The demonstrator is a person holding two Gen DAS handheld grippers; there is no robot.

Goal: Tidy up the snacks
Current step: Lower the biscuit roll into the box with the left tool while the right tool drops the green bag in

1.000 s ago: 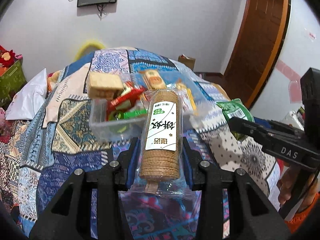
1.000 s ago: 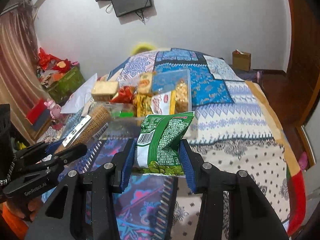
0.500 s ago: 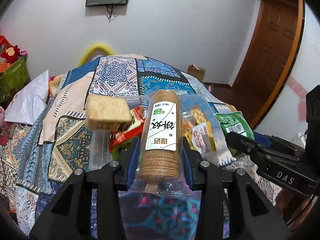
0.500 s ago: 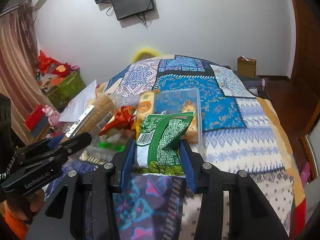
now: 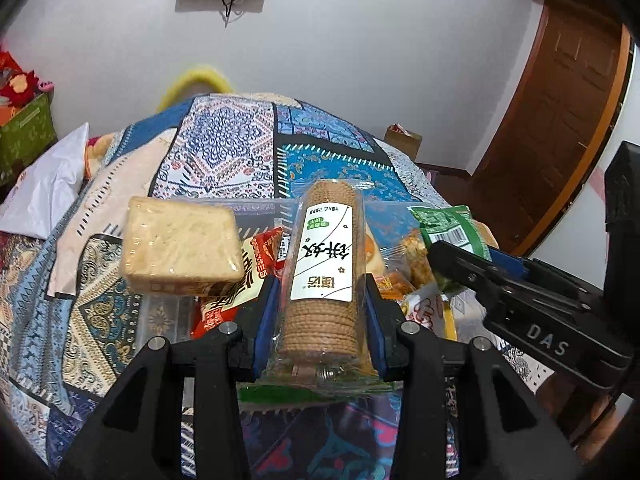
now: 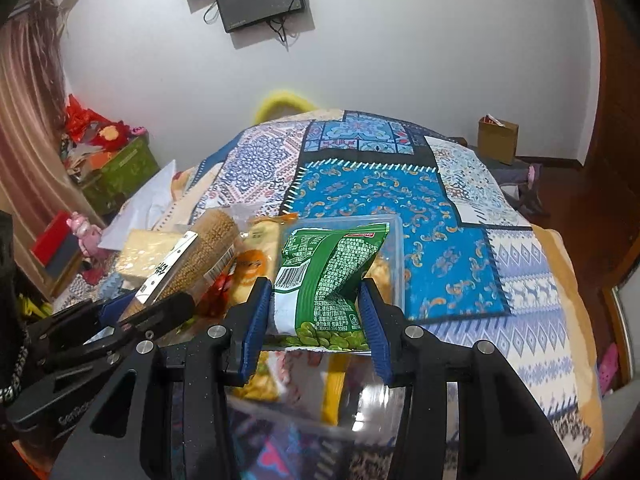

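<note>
My left gripper (image 5: 320, 300) is shut on a clear sleeve of round brown biscuits (image 5: 322, 264) with a white label, held over a clear plastic box (image 5: 160, 320) of snacks on the bed. My right gripper (image 6: 316, 308) is shut on a green bag of peas (image 6: 328, 276), held over the same box (image 6: 398, 248). The right gripper and its green bag (image 5: 448, 228) show at the right of the left wrist view. The left gripper and biscuit sleeve (image 6: 192, 264) show at the left of the right wrist view. A wrapped pale cracker block (image 5: 180, 248) sits on top of the box's left side.
Red, orange and yellow snack packets (image 5: 240, 276) fill the box. It stands on a patchwork bedspread (image 6: 400, 184). A white pillow (image 5: 44, 192) lies at the left, a brown door (image 5: 560, 120) at the right, and a cardboard box (image 6: 496, 140) on the floor beyond.
Both grippers have moved forward with their snacks, from in front of the box to over it. The box now fills the near view under the fingers.
</note>
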